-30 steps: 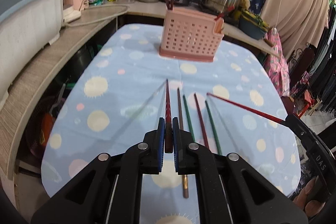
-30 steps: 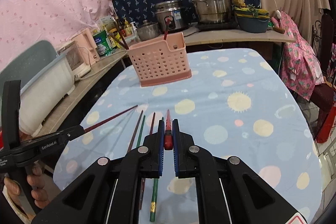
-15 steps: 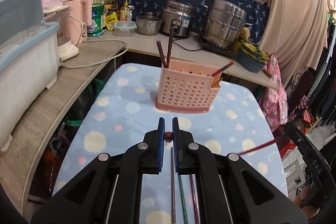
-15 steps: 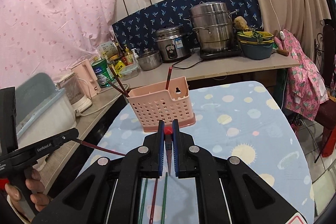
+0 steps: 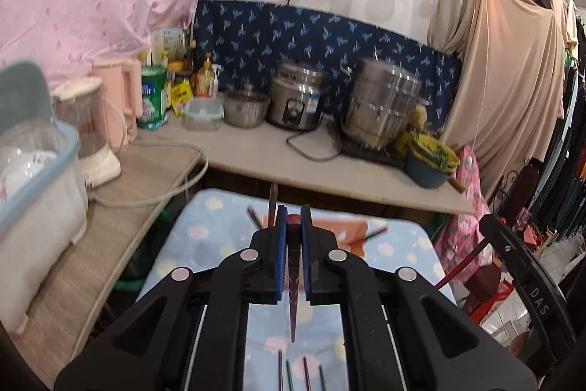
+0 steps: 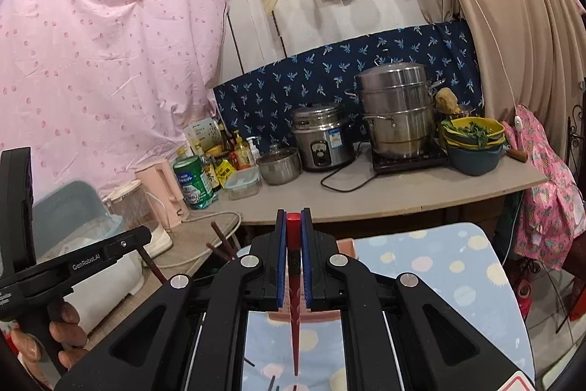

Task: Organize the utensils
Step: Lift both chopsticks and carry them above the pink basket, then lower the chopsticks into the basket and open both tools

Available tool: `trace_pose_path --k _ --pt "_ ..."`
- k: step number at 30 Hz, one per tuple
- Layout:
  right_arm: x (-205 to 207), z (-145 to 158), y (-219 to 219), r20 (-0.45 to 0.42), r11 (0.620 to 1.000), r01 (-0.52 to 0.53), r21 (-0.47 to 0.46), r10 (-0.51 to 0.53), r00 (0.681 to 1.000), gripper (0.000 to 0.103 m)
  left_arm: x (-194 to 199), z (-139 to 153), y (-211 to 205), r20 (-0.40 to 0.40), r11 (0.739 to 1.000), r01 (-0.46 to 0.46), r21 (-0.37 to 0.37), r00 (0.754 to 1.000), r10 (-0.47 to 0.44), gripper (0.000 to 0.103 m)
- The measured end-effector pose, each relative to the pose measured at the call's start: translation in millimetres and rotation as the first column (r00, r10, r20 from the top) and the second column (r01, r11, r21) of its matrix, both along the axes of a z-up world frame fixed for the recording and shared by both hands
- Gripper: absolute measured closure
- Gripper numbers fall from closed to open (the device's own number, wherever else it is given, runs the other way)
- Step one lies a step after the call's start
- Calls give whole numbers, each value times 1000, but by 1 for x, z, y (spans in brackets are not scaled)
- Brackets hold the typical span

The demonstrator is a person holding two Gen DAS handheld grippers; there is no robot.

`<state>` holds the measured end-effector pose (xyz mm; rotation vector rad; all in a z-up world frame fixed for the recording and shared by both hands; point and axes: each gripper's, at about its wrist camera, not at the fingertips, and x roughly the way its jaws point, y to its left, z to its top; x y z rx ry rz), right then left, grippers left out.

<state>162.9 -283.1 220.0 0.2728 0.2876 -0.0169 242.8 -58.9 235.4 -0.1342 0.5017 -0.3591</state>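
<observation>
Both tongs have tilted upward since the earlier frames, so the pink perforated basket (image 5: 351, 233) now sits mostly hidden behind them at lower centre. Left tongs (image 5: 292, 222) pinch a dark red tapered chopstick (image 5: 293, 303); right tongs (image 6: 292, 222) pinch a brighter red chopstick (image 6: 295, 328), tips pointing down over the dotted blue surface (image 6: 457, 266).

Red chopstick (image 6: 293, 284), pink holder (image 5: 351, 233), blue dotted tablecloth (image 6: 439, 266)
</observation>
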Motion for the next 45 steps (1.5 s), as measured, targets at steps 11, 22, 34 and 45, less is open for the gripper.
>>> trace_pose_path --k 11,22,34,45 --pt "86 51 -14 79 999 42 26 -43 996 96 64 57 -17 138 997 -59 -40 988 64 96" --pt "150 15 -15 -1 999 52 16 -52 999 96 109 17 -46 92 998 -67 16 994 65 96" --pt "163 -33 -19 -93 999 35 13 -34 995 91 123 -28 -54 18 996 -68 63 998 67 95" --pt "133 -23 -18 -75 1000 23 10 -23 997 85 100 -30 -48 15 995 -65 81 998 64 80"
